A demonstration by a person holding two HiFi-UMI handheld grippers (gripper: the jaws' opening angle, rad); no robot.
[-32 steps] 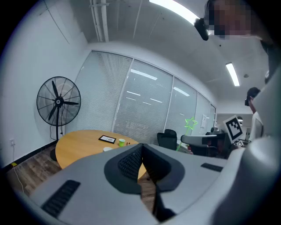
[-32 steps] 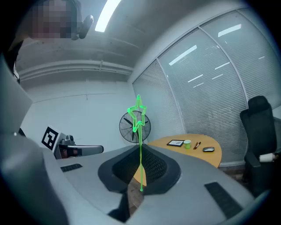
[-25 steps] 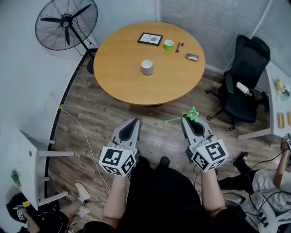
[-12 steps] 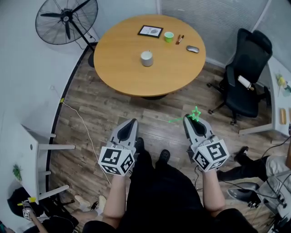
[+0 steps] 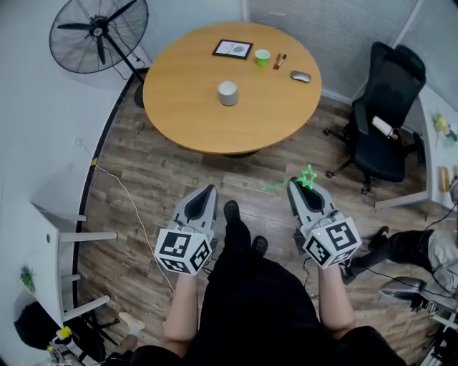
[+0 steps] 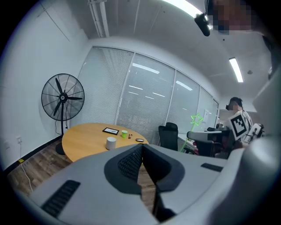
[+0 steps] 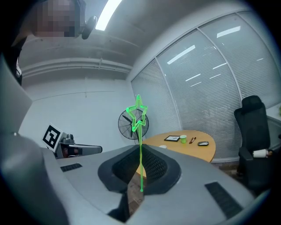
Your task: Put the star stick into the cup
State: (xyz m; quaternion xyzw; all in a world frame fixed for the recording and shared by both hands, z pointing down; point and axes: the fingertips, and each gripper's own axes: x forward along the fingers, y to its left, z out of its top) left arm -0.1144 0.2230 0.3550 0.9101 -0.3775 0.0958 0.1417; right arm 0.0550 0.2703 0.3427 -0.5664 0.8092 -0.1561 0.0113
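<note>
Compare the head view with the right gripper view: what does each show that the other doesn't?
Only the head view shows the floor cable and the person's legs. Only the right gripper view shows the ceiling light and the right gripper shut on the star stick. Both show the star stick, the round table, the fan and the black chair.

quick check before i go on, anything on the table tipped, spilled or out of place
Nothing stands out. The white cup stands upright on the table; the frame, green cup, pens and mouse sit apart near its far edge. No spill. The right gripper grips the star stick.
</note>
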